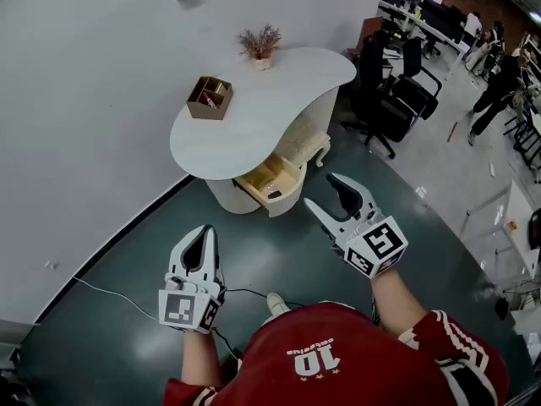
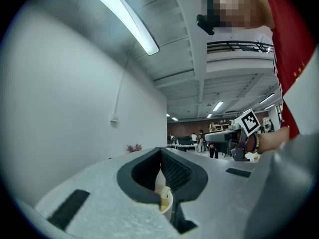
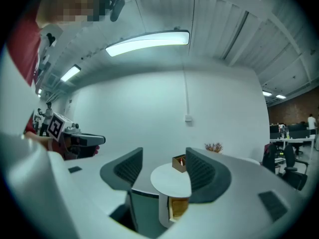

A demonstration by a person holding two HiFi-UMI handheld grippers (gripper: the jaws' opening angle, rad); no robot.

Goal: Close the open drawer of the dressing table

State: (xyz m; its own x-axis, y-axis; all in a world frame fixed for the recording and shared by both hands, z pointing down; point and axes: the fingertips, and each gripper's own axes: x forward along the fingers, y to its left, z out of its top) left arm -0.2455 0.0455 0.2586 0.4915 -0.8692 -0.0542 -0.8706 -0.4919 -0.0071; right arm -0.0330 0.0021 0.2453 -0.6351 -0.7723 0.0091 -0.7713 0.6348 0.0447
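**Both grippers held out toward the open drawer, neither touching it**

Nearest the camera is the person's red jersey [image 1: 338,358], with both forearms reaching forward from it over the dark green floor [image 1: 279,252]. The left gripper [image 1: 203,233] is held level and points straight ahead. Its jaws are closed tip to tip with nothing between them, as the left gripper view [image 2: 160,153] shows. The right gripper [image 1: 323,191] is further forward and angled inward toward the table. Its jaws stand apart and empty, and in its own view [image 3: 163,156] they frame the furniture ahead.

Beyond both grippers, and well apart from them, stands the white dressing table [image 1: 254,117] against the wall [image 1: 93,100]. Its drawer [image 1: 270,180] is pulled out toward the person, showing a pale wooden inside. On the tabletop sit a small wooden box [image 1: 209,98] and, further back, a potted dried sprig [image 1: 260,45]. Black office chairs [image 1: 393,91] stand to the table's right.
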